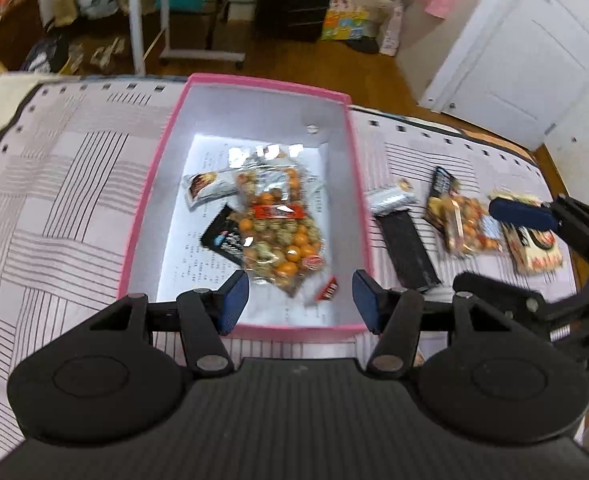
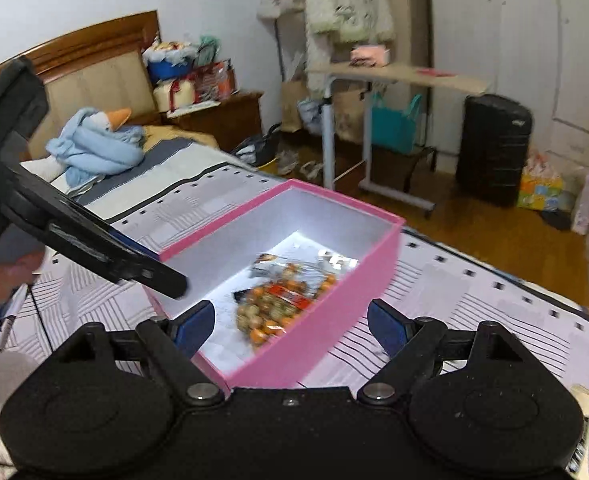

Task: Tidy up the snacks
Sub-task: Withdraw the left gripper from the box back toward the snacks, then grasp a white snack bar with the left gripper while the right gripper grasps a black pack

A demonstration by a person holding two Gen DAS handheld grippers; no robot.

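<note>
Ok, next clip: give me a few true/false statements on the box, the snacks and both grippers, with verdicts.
1. The pink box already holds a bag of orange and green snacks. True.
2. The left gripper is carrying a packet. False: nothing is between its fingers.
3. Several snacks lie on the bedsheet beside the box. True.
4. The box is closed with a lid. False: it stands open.
5. The right gripper is clamped shut. False: its fingers stand wide apart and empty.
</note>
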